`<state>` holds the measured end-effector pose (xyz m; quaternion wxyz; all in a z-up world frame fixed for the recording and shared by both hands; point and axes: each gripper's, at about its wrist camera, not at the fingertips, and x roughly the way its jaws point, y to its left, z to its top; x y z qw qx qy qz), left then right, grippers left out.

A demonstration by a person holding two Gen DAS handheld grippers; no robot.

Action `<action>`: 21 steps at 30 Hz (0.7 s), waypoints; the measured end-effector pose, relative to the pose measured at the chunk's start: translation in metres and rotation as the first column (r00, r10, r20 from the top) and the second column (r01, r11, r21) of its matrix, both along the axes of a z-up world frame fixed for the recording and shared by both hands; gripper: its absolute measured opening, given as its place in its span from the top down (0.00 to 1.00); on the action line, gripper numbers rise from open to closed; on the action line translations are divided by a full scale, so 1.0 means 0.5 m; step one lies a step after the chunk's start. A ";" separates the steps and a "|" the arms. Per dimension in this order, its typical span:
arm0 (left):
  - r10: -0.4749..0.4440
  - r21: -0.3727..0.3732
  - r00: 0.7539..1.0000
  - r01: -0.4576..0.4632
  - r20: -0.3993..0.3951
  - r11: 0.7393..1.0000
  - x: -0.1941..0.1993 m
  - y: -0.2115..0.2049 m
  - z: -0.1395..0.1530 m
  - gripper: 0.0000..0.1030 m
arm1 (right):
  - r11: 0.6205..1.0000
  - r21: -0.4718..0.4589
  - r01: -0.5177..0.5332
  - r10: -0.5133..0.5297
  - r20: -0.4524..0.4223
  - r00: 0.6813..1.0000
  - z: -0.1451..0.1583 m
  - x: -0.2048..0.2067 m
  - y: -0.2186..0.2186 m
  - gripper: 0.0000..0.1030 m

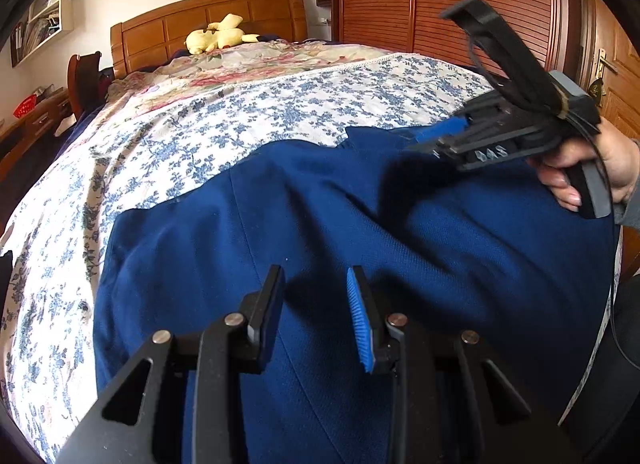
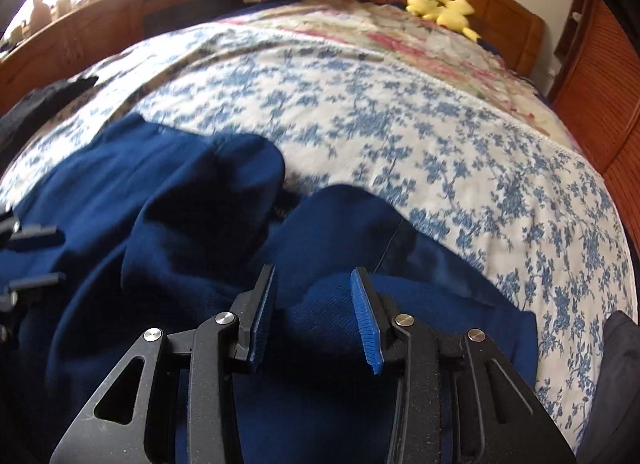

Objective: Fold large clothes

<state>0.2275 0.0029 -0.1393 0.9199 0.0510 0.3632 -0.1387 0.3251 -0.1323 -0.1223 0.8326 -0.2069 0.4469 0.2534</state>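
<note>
Left wrist view: the blue garment (image 1: 304,219) lies spread on the bed (image 1: 224,111), filling the lower half from 3 to 8 o'clock. It looks soft, limp and fairly heavy, best pinched at an edge or corner. The left gripper (image 1: 316,304) hovers, fingers narrowly parted, empty. The right gripper (image 2: 314,312), likewise parted, holds nothing. Bunched folds hide the garment's shape; its near edge is cut off.

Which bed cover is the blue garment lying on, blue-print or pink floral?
The blue-print cover: the blue garment lies directly on it. The pink floral cover sits farther off, toward the headboard, untouched.
</note>
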 end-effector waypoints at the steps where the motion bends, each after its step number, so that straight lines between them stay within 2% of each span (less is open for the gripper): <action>1: -0.002 0.001 1.000 0.002 0.000 1.000 0.000 0.000 0.000 0.71 | 1.000 -0.023 -0.017 0.017 -0.008 1.000 -0.008 -0.008 -0.001 0.63; 9: -0.003 0.005 1.000 0.003 0.005 1.000 -0.002 -0.002 -0.001 0.71 | 0.998 -0.061 -0.003 0.004 0.012 1.000 -0.032 -0.018 -0.016 0.48; 15: -0.002 0.009 1.000 0.002 0.007 1.000 -0.003 -0.003 0.000 0.71 | 0.994 -0.105 0.001 -0.006 -0.048 0.999 -0.045 0.010 -0.003 0.48; 17: -0.003 0.009 1.000 0.003 0.007 1.000 -0.004 -0.003 0.001 0.71 | 0.995 -0.095 -0.012 0.005 -0.074 0.997 -0.047 0.016 -0.006 0.64; 18: -0.003 0.010 1.000 0.003 0.007 1.000 -0.004 -0.004 0.001 0.71 | 0.995 -0.093 -0.027 0.019 -0.084 0.996 -0.048 0.016 -0.005 0.88; 19: -0.003 0.010 1.000 0.003 0.008 1.000 -0.004 -0.003 0.002 0.71 | 0.995 -0.096 -0.040 0.032 -0.086 0.996 -0.046 0.019 -0.004 0.96; 21: -0.002 0.012 1.000 0.002 0.008 1.000 -0.004 -0.003 0.002 0.71 | 0.996 -0.086 -0.030 0.025 -0.065 0.998 -0.036 0.025 -0.005 0.99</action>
